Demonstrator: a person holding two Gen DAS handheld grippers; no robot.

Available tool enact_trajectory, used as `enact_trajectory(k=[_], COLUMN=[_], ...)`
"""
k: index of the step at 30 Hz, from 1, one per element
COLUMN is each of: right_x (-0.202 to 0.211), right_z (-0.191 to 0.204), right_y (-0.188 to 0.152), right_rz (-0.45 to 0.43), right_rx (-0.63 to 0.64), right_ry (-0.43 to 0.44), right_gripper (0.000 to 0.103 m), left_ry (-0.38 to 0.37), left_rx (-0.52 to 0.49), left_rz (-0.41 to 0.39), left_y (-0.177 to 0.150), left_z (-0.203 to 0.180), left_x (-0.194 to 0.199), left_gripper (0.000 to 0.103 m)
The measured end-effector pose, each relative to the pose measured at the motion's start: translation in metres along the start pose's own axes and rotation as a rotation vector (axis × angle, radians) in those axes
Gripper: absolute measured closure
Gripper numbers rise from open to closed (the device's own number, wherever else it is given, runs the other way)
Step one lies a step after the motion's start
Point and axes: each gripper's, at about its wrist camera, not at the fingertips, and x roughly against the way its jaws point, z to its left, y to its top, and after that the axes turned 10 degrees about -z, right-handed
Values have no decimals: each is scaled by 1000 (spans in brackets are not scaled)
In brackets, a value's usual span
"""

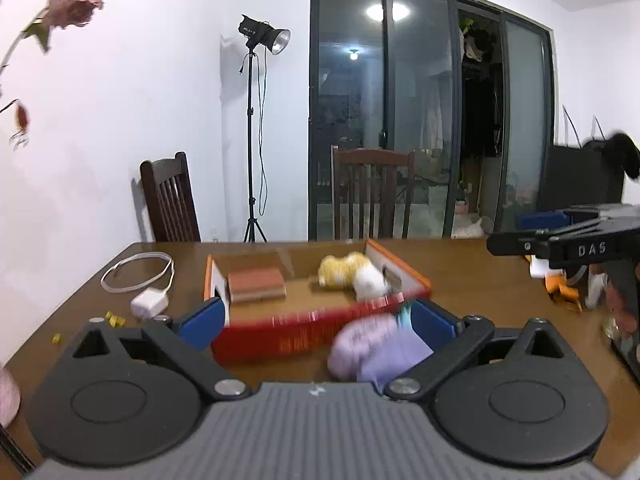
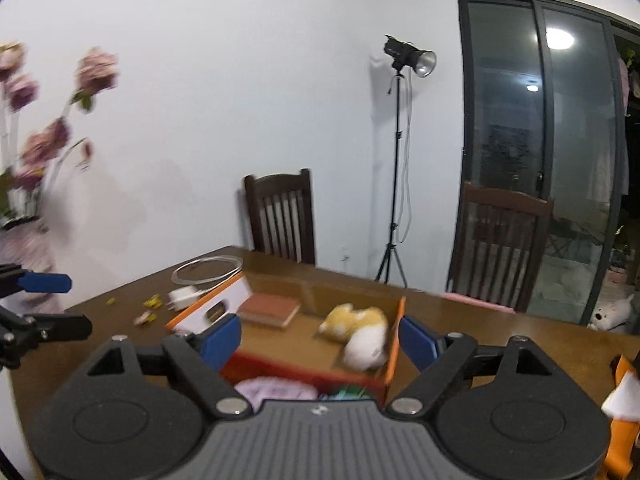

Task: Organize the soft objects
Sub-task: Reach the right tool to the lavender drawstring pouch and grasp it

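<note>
An open cardboard box (image 1: 414, 278) with orange-red sides stands on the wooden table (image 1: 472, 280). Inside lie a yellow and white plush (image 1: 352, 276) (image 2: 356, 330) and a brown block (image 1: 256, 284) (image 2: 270, 310). A blurred lilac soft thing (image 1: 372, 348) (image 2: 276, 392) with a teal bit shows at the box's near wall, close to one blue pad (image 1: 434, 324). I cannot tell what it rests on. My left gripper (image 1: 320, 322) is open wide, not pressing on it. My right gripper (image 2: 320, 340) is open and holds nothing. An orange and white plush (image 1: 560, 286) (image 2: 622, 396) sits to the right.
A white charger with its looped cable (image 1: 148, 300) and small yellow bits (image 1: 114, 320) lie left of the box. Two dark wooden chairs (image 1: 170, 200) stand behind the table, with a light stand (image 1: 252, 140) and glass doors. Pink flowers (image 2: 48, 140) rise at the left.
</note>
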Motion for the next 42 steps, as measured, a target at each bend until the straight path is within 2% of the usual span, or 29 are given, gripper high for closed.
enact_trajectory(k=[5, 8, 12, 16, 20, 23, 25, 28, 33, 37, 39, 41, 42], right_x=[54, 83, 108, 104, 90, 73, 57, 31, -20, -64, -84, -101, -108], right_z=[26, 40, 49, 54, 51, 45, 40, 31, 10, -9, -13, -17, -20], right_y=[-52, -82, -116, -131, -135, -131, -127, -119, -108, -108, -109, -112, -114], right_rz=[5, 18, 46, 85, 95, 97, 106, 108, 122, 144, 174, 217, 230], right_rx=[-32, -32, -69, -46, -81, -103, -127, -126, -178, -264, -271, -304, -336], right_ry=[53, 68, 66, 57, 62, 74, 73, 58, 64, 72, 84, 91, 114], right_gripper=[12, 12, 6, 6, 8, 13, 19, 24, 35, 40, 43, 52, 66], left_ry=[16, 60, 87, 111, 86, 20, -28, -76, -118, -82, -90, -124, -139], left_rx=[58, 88, 99, 119, 152, 183, 187, 160, 186, 197, 212, 247, 263], left_rz=[10, 30, 105, 134, 128, 130, 124, 121, 206, 239, 241, 267, 276], left_y=[-45, -67, -86, -92, -88, -83, -80, -79, -86, -92, -94, -96, -96], left_z=[-3, -2, 2, 10, 8, 3, -4, -18, -26, -23, -20, -15, -14], left_x=[44, 68, 78, 70, 52, 29, 11, -23, -88, -119, -127, -134, -137], left_gripper=[0, 0, 0, 0, 0, 5, 22, 41, 44, 41, 40, 45, 59])
